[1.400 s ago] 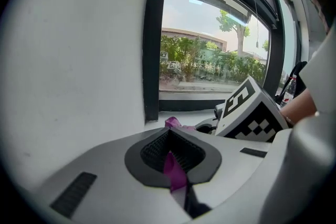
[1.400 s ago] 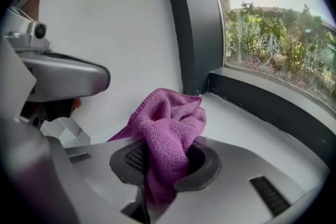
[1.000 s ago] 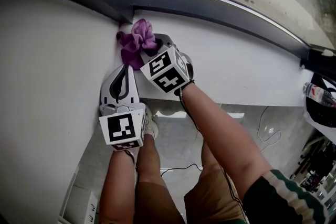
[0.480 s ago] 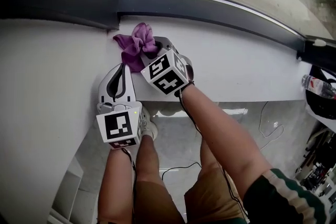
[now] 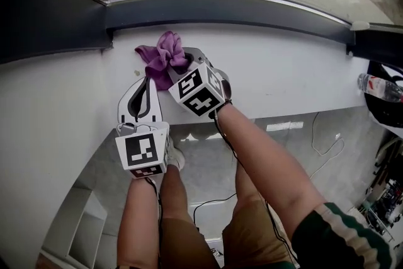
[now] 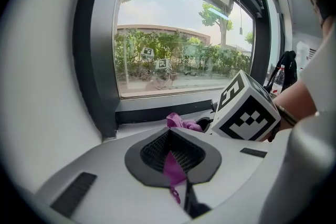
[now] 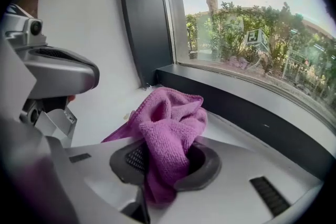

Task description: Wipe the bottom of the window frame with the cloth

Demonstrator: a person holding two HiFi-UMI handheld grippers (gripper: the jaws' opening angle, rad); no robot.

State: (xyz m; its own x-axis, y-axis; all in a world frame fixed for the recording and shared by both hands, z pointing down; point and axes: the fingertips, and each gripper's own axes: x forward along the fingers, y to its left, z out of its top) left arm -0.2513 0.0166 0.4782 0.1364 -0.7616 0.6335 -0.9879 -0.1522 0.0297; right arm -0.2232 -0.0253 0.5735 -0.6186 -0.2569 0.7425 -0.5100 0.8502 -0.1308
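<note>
Between the jaws of the right gripper, a magenta microfibre cloth is bunching up. The jaws are clenching its lower fold, and the rest is mounding just ahead of their tips on the white sill. Ahead of that gripper, the cloth is sitting just short of the dark bottom rail of the window frame, near the corner where the rail is meeting the dark upright. Whether the fabric is touching the rail I cannot tell. Just to the left of it and slightly behind, the left gripper is hovering over the sill edge with its jaws pressing together. A thin purple sliver, the same colour as the cloth, is lying pinched in their seam. No view is showing whether it joins the main bundle. Each gripper is carrying a marker cube printed with black-and-white square patterns rather than letters. Similar small square patterns are showing in the window pane. Far to the right of the right gripper, a clear bottle is lying at the sill's end. Its red label is coming out too small to read. Behind both grippers, the person's bare legs are standing over a glossy floor, where a thin cable is trailing.
</note>
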